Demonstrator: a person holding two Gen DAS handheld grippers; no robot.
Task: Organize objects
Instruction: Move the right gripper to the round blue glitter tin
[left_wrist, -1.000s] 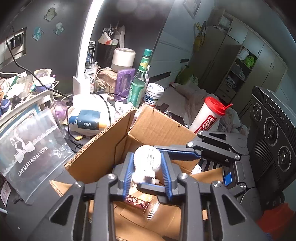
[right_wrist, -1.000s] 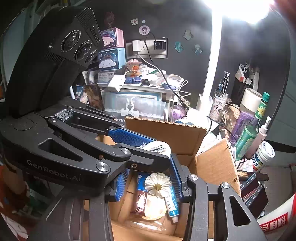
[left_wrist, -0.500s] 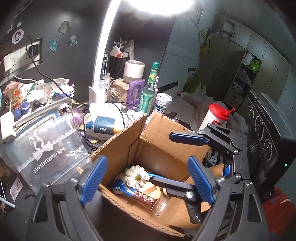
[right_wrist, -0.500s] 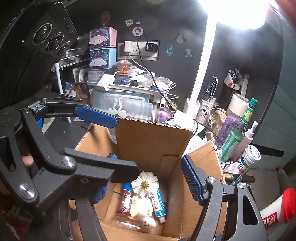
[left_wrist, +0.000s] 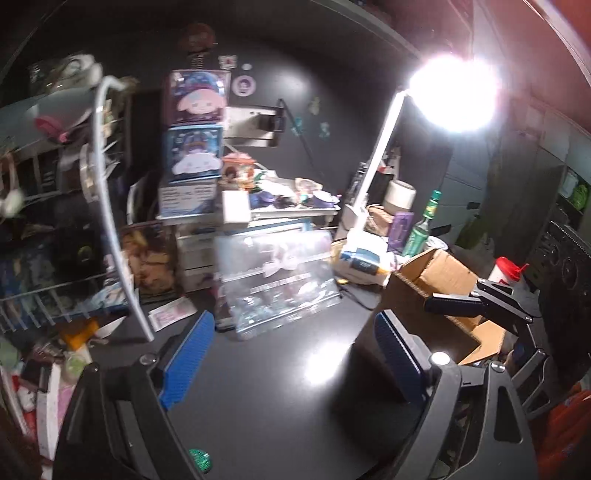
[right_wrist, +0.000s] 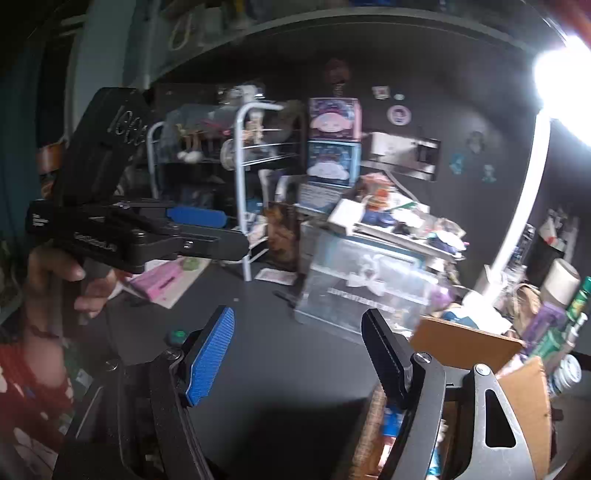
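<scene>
Left wrist view: left gripper (left_wrist: 291, 358) spread wide, nothing between the blue pads (left_wrist: 186, 363), hanging over bare dark desk (left_wrist: 280, 398). Cardboard box (left_wrist: 436, 280) at right, flaps up, just beyond the right finger; contents not visible from here. Right gripper (left_wrist: 461, 304) reaching in from right edge, near the box; spread not clear in this view. Clear plastic case (left_wrist: 277, 280) with white bow mid-desk, behind it stacked character boxes (left_wrist: 195, 125). White lamp (left_wrist: 373, 162) far right, glare at top. Green bottle (left_wrist: 423, 225) and red-capped bottle (left_wrist: 506, 267) beyond the box. White wire rack (left_wrist: 110, 199) at left. Blurred overall.

Right wrist view: right gripper (right_wrist: 299, 354) spread, empty, over the dark desk (right_wrist: 295, 354). Cardboard box (right_wrist: 469, 343) at lower right, partly under the right finger, some blue-and-white items inside, too blurred to name. Left gripper (right_wrist: 207, 229) at left, held in a hand (right_wrist: 70, 280), fingers parted, empty. Clear plastic case (right_wrist: 365, 284) mid-far. Pink packet (right_wrist: 159, 278) on desk at left. Small green round item (right_wrist: 177, 334) near left finger.
</scene>
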